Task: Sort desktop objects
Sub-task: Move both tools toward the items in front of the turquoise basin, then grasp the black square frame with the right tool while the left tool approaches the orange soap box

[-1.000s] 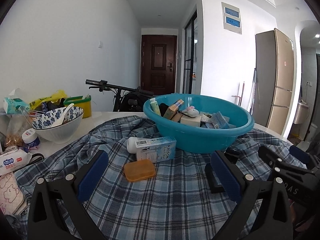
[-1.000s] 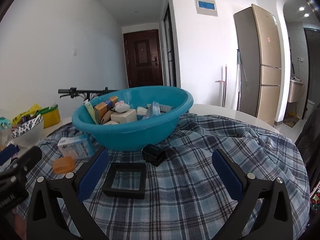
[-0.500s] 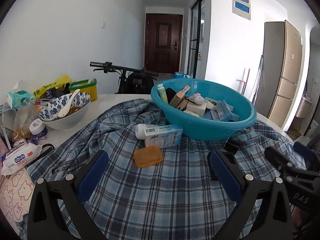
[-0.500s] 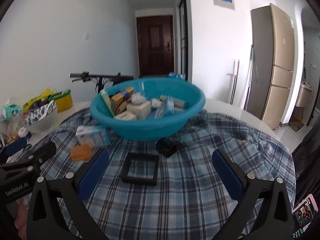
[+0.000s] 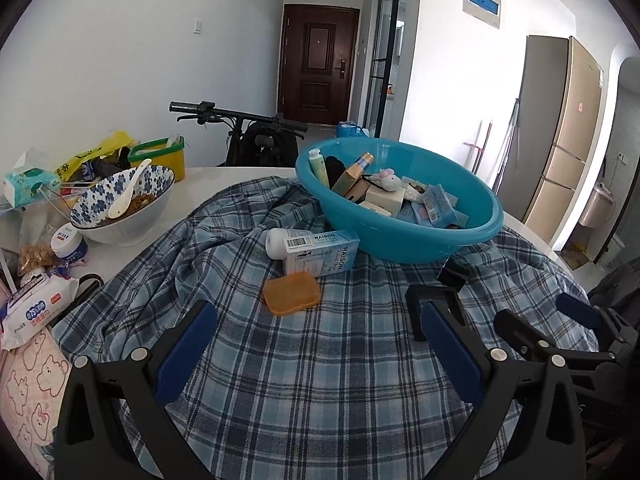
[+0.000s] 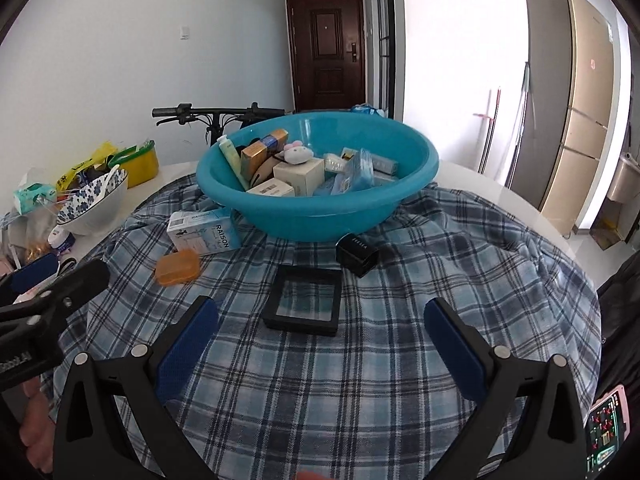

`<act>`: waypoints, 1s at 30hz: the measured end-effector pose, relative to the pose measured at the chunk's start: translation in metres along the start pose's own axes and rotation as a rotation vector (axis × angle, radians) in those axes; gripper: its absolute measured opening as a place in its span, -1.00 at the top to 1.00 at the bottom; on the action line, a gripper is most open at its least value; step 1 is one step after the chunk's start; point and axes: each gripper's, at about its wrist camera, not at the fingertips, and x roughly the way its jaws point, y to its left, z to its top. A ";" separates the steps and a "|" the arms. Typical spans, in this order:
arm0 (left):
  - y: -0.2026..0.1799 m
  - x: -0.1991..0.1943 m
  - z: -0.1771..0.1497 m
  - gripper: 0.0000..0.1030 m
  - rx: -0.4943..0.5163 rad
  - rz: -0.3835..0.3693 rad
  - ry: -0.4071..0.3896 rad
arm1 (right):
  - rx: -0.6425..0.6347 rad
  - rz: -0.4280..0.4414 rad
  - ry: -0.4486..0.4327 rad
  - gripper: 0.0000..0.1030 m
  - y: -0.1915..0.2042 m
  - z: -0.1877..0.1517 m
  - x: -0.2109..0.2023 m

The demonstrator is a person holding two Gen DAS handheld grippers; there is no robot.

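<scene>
A teal basin (image 5: 476, 220) (image 6: 304, 220) with several small boxes and tubes stands on a blue plaid cloth (image 5: 320, 380) (image 6: 400, 320). In front of it lie a light blue RAISON box (image 5: 320, 254) (image 6: 204, 232), an orange soap case (image 5: 291, 293) (image 6: 177, 267), a flat black frame box (image 6: 303, 300) (image 5: 416, 304) and a small black box (image 6: 357, 254) (image 5: 453, 273). My left gripper (image 5: 320, 356) is open and empty, hovering before the orange case. My right gripper (image 6: 320, 344) is open and empty, just short of the frame box.
At the left stand a blue-flowered bowl with a spoon (image 5: 124, 204) (image 6: 94, 204), a yellow tub (image 5: 162, 158), wet wipes (image 5: 32, 308), a tissue pack (image 5: 26, 188) and a small jar (image 5: 70, 242). A bicycle (image 5: 248, 136) stands behind the table. A fridge (image 5: 560, 128) is at the right.
Both grippers have risen and drawn back, so the table objects sit lower and farther in view. Both stay open. Nothing on the cloth has moved.
</scene>
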 end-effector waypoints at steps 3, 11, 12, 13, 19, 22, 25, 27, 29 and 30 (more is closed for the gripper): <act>0.001 0.003 0.000 -1.00 0.006 0.013 0.005 | 0.002 -0.005 0.009 -0.99 0.000 0.000 0.005; 0.007 0.031 -0.005 -1.00 0.008 0.026 0.055 | 0.008 -0.006 0.053 -0.99 0.001 -0.003 0.021; 0.009 0.035 -0.006 -1.00 0.003 0.020 0.064 | 0.008 -0.005 0.060 -0.99 0.001 -0.003 0.023; 0.010 0.038 -0.007 -1.00 -0.003 0.014 0.071 | 0.008 -0.005 0.065 -0.99 0.001 -0.003 0.026; 0.015 0.056 -0.001 -0.89 0.042 0.006 0.106 | 0.001 -0.016 0.102 -0.99 0.001 -0.002 0.043; 0.024 0.067 0.003 -0.79 0.018 -0.031 0.140 | 0.009 -0.011 0.126 -0.99 0.001 -0.002 0.054; 0.028 0.080 0.005 -0.76 -0.004 -0.050 0.176 | 0.002 -0.005 0.145 -0.99 0.004 -0.003 0.062; 0.028 0.087 0.006 -0.76 0.004 -0.045 0.189 | -0.009 -0.004 0.157 -0.99 0.005 -0.003 0.068; 0.027 0.093 0.007 -0.70 0.016 -0.047 0.198 | -0.014 -0.004 0.167 -0.99 0.006 -0.002 0.073; 0.026 0.096 0.008 -0.63 0.025 -0.052 0.203 | -0.014 -0.003 0.171 -0.99 0.007 -0.002 0.076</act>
